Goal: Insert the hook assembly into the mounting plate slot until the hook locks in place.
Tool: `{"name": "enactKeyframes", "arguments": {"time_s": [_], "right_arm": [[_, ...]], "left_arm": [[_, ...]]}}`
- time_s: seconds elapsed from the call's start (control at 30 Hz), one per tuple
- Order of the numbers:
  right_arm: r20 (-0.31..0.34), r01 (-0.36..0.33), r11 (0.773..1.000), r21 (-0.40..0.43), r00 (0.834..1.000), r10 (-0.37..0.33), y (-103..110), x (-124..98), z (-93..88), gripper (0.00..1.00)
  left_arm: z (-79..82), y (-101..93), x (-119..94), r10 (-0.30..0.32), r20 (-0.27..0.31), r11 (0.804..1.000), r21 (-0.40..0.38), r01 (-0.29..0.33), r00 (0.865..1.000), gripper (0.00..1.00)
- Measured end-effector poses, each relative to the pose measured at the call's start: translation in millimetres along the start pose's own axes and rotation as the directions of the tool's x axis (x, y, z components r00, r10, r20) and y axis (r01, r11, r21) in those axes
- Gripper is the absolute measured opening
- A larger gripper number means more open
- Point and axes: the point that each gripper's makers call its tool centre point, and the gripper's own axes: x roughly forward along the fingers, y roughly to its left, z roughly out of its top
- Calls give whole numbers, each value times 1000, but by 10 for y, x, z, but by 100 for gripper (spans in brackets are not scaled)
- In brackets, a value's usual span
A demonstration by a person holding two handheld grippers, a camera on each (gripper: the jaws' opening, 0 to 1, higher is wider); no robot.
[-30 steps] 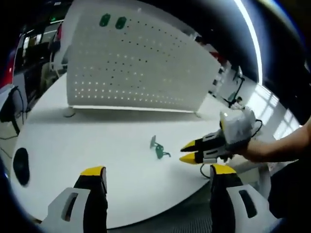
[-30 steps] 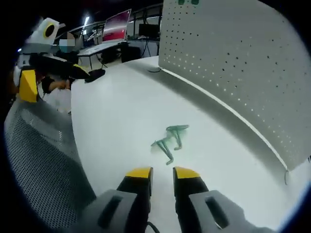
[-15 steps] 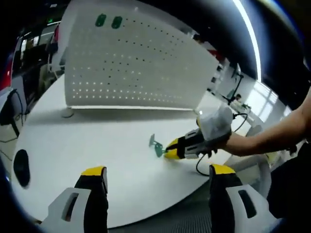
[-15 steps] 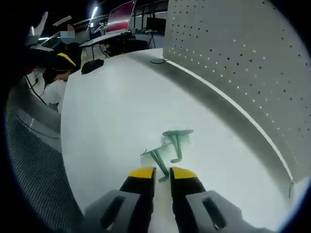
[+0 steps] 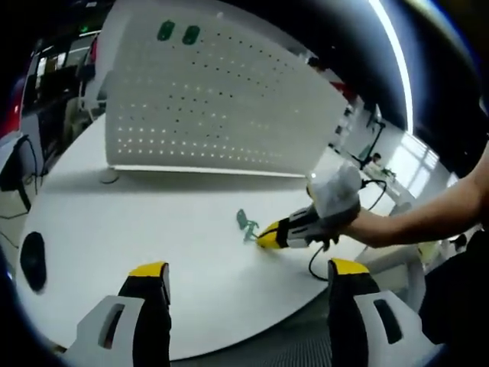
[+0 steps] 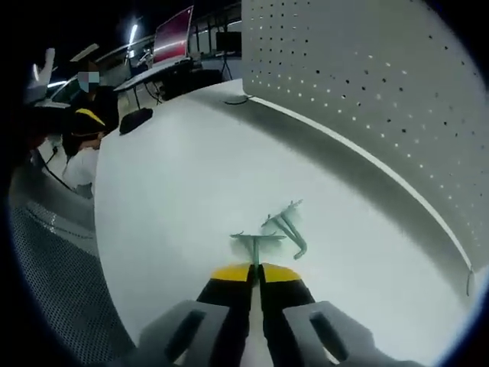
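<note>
A white perforated mounting plate (image 5: pixel 214 99) stands upright at the back of the white table (image 5: pixel 114 229), with two green pieces (image 5: pixel 177 34) fixed near its top edge. Two green hooks lie together on the table, a dark cluster (image 5: pixel 246 225) in the left gripper view. In the right gripper view my right gripper (image 6: pixel 255 272) is shut on the stem of one green hook (image 6: pixel 256 238), and the second hook (image 6: pixel 292 228) lies just beyond it. The plate (image 6: pixel 367 84) rises to the right there. My left gripper (image 5: pixel 246 271) hangs open and wide near the table's front edge. The right gripper (image 5: pixel 267 238) reaches in from the right.
A black oval object (image 5: pixel 33 260) lies at the table's left edge, also the dark object (image 6: pixel 136 119) far off. The plate's round foot (image 5: pixel 109 177) sits at its left corner. A mesh chair (image 6: pixel 46 290) and a person (image 6: pixel 76 134) are beyond the table's near edge.
My right gripper moved forward to the green hooks and shut its jaws on one, which has turned. The left gripper stayed still and open.
</note>
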Motion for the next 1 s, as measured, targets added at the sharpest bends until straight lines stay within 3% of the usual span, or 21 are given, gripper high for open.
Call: {"name": "enactKeyframes", "arguments": {"time_s": [0.27,0.57,0.8,1.0], "right_arm": [[36,-10,1000,18,999,9,52,-113,149,0],[87,-14,993,116,996,4,42,-273,290,0],[156,-14,982,187,988,-15,-26,-496,445,0],[204,-13,978,208,979,-30,-74,-665,574,0]], "left_arm": [[37,-21,-15,-13,21,1000,2,13,1000,85],[84,-27,-36,-21,48,1000,3,21,999,84],[112,-47,-38,-28,66,998,55,24,997,81],[137,-53,-55,-39,79,998,46,36,996,79]]}}
